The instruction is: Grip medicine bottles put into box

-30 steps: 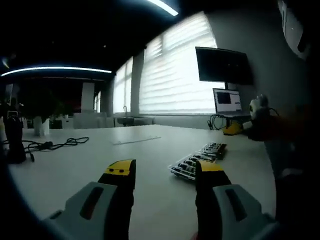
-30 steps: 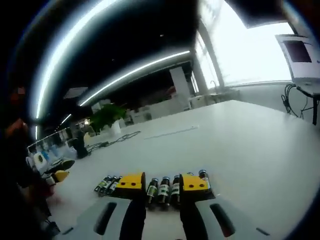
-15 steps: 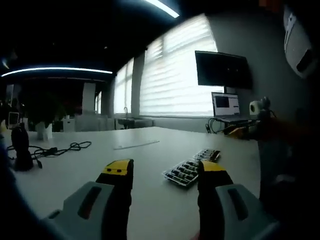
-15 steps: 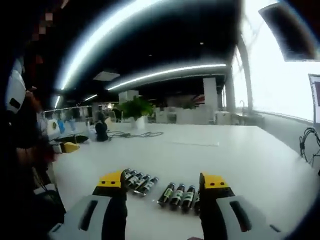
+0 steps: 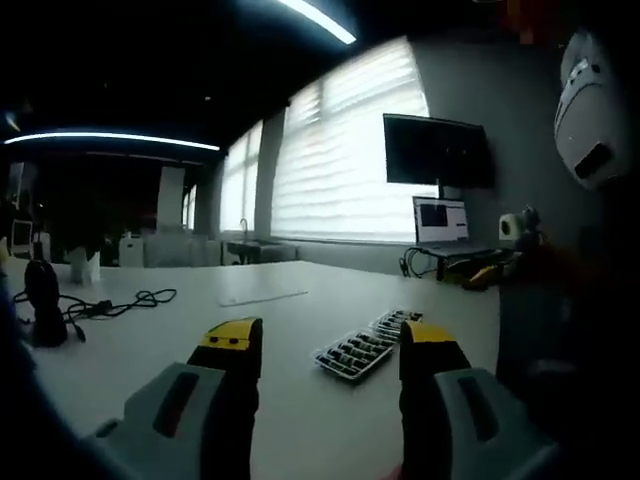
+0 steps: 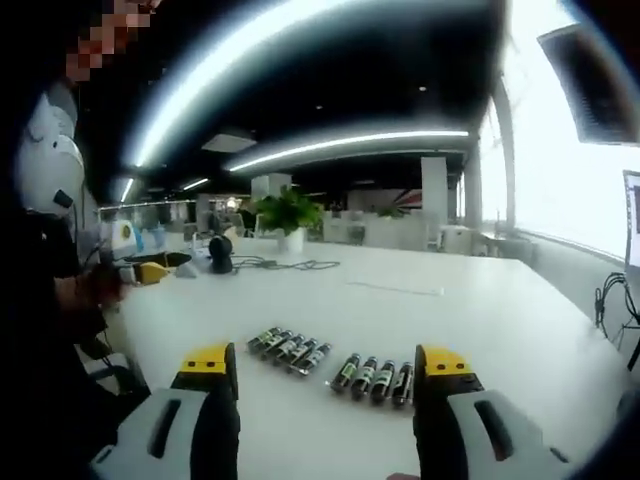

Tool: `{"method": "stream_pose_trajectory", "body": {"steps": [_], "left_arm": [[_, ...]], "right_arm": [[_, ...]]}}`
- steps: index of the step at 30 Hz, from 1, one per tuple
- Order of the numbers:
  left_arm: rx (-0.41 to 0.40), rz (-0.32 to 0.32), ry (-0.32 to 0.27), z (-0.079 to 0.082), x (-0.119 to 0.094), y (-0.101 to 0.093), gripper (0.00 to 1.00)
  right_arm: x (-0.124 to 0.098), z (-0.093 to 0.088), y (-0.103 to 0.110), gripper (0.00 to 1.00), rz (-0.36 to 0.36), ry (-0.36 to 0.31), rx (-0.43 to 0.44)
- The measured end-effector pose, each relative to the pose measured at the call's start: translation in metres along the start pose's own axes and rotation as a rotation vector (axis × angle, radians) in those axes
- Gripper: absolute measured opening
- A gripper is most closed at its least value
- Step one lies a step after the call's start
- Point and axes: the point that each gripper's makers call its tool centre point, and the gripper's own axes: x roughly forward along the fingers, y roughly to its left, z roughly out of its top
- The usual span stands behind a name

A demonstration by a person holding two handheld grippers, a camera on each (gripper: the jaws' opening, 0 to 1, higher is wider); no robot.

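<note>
White table point(image 6: 480, 310): a broad, pale top runs from near the grippers to the far end of the room in both views.
Medicine bottles point(image 6: 330, 363): small dark bottles with pale labels lie on their sides on the table in two rows. In the right gripper view a row of about five sits to the left and a row of about four just to its right, with a small gap between the rows. In the left gripper view the same bottles point(image 5: 365, 345) lie beyond the jaws, near the right one.
Right gripper point(image 6: 328, 368): released, its yellow-tipped jaws spread wide, holding nothing. It hangs on the near side of both rows and touches no bottle.
Left gripper point(image 5: 330, 340): released too, jaws wide apart and empty, with the bottles farther off and to its right.
Cables point(image 5: 110, 303): a dark tangle lies on the far left of the table in the left gripper view, beside a dark upright object point(image 5: 42, 300).
Monitor point(image 5: 437, 152): a dark screen stands at the far right by the bright blinds, with a small lit screen point(image 5: 440, 220) below it.
Plant point(image 6: 288, 213): green leaves in a pale pot at the far end, in the right gripper view.
Box: I cannot tell where it is.
</note>
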Motion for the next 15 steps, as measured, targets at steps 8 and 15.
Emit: {"method": "stream_pose_trajectory", "body": {"steps": [8,15], "left_arm": [[-0.006,-0.023,0.011,-0.003,-0.002,-0.012,0.47],[0.009,-0.003,-0.015,0.001,-0.006,-0.005,0.52]], "right_arm": [[-0.006,-0.001,-0.008,0.67,-0.017,-0.033,0.031],[-0.005,-0.002,-0.011,0.66,-0.03,-0.026,0.023]]}}
